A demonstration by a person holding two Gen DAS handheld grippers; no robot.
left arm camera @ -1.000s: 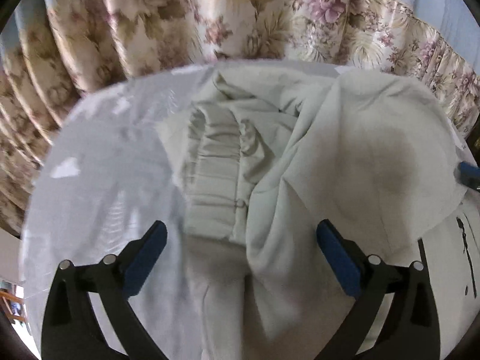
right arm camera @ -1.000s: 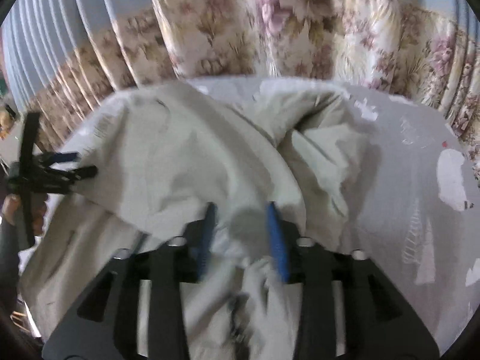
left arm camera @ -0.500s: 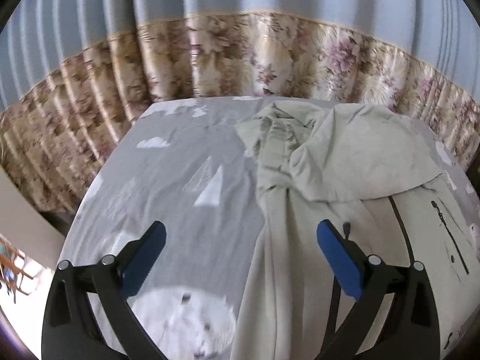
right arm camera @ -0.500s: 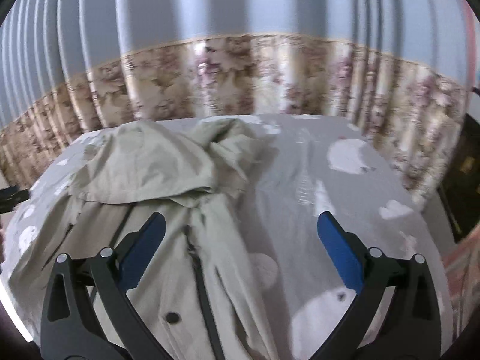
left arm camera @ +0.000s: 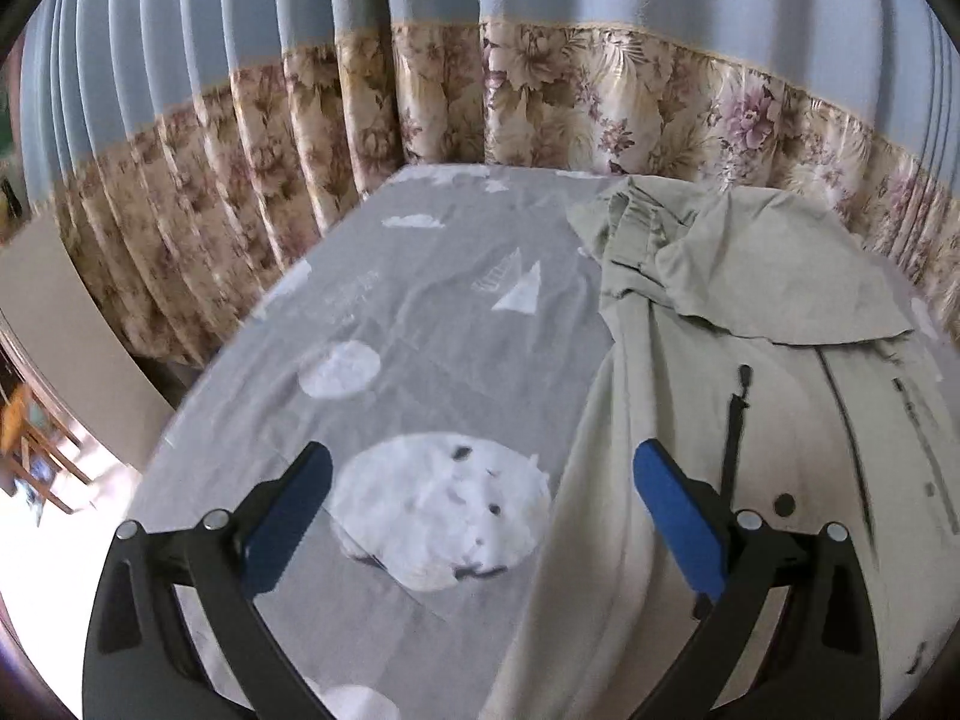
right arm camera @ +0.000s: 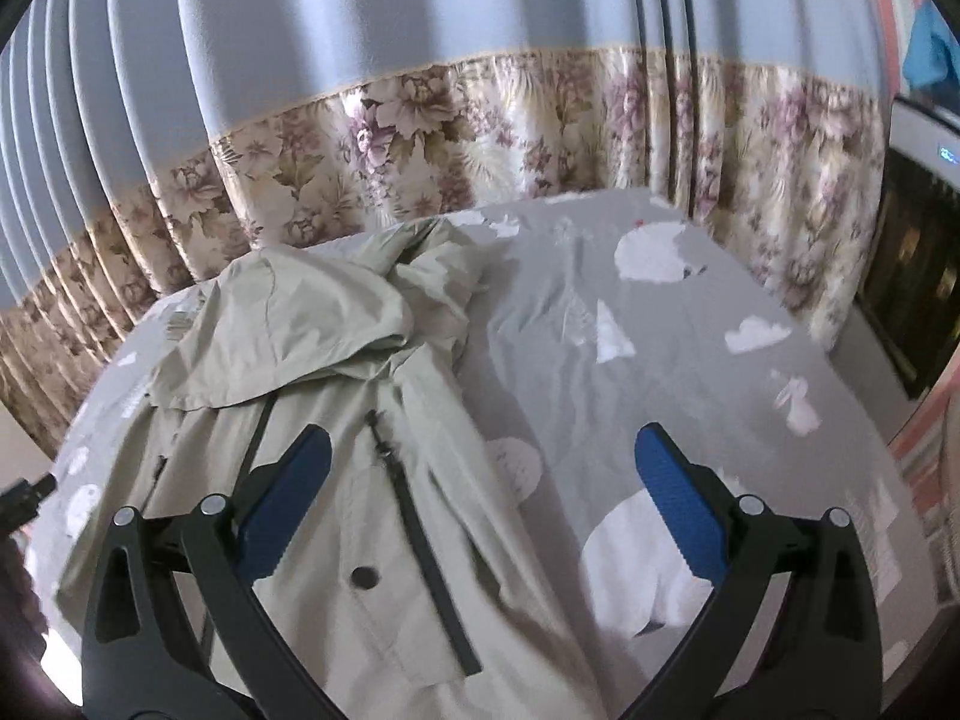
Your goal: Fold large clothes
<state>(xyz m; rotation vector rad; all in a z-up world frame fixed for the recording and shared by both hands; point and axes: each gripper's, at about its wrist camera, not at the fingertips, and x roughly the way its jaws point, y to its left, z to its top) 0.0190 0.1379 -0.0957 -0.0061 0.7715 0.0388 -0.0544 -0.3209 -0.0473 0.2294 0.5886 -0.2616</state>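
Note:
A pale green hooded jacket (left arm camera: 750,420) (right arm camera: 336,420) with black zippers lies spread on a grey printed bed sheet (left arm camera: 420,324) (right arm camera: 600,372). Its hood (right arm camera: 288,324) is folded down over the chest and a crumpled sleeve (left arm camera: 624,228) lies at the far end. My left gripper (left arm camera: 480,480) hangs open above the sheet at the jacket's left edge, nothing between its blue pads. My right gripper (right arm camera: 480,462) is open wide over the jacket's right edge and the sheet, holding nothing. The tip of the left gripper (right arm camera: 24,492) shows at the right wrist view's left edge.
A blue curtain with a floral border (left arm camera: 540,96) (right arm camera: 480,138) hangs right behind the bed's far edge. A dark cabinet (right arm camera: 912,276) stands past the bed's right side. Wooden furniture (left arm camera: 36,456) shows beyond the left edge.
Both grippers have pulled back from the far end of the jacket toward the near end. The right gripper, nearly shut over the fabric a second ago, now stands wide open and empty.

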